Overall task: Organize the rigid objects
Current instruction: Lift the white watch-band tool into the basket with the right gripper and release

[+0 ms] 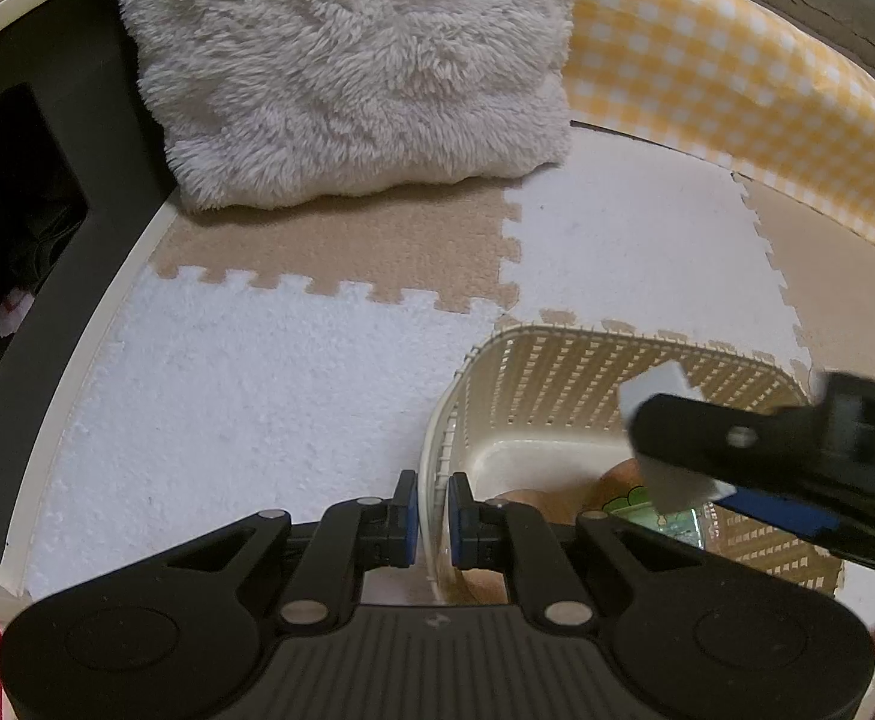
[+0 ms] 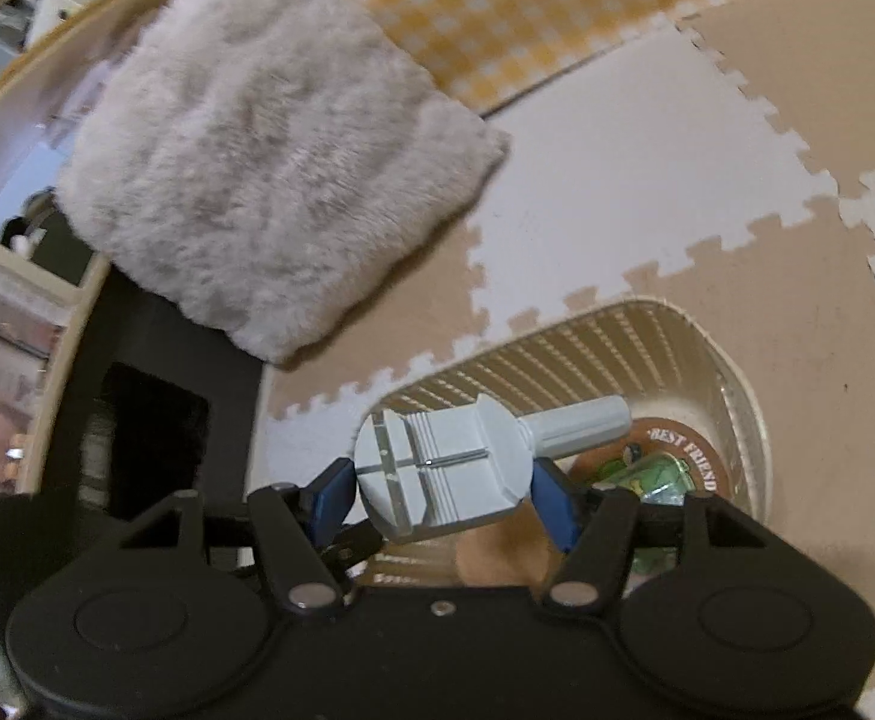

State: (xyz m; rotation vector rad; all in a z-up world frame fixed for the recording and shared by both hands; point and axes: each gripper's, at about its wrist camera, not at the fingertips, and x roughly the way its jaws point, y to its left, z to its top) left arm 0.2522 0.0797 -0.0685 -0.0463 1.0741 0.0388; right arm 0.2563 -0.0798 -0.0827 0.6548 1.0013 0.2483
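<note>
In the left view, our left gripper (image 1: 433, 510) is clenched on the basket (image 1: 557, 342) wall, steadying it on the mat (image 1: 257, 396). In the right view, our right gripper (image 2: 443, 495) grasps the grey tool (image 2: 437, 468) above the basket (image 2: 557, 336), apparently ready to drop it beside the round tin (image 2: 677, 450).

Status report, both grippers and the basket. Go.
Left gripper shut on basket wall. Right gripper shut on grey tool, over basket. Round brown item and green item already inside. Nothing in the way.
</note>
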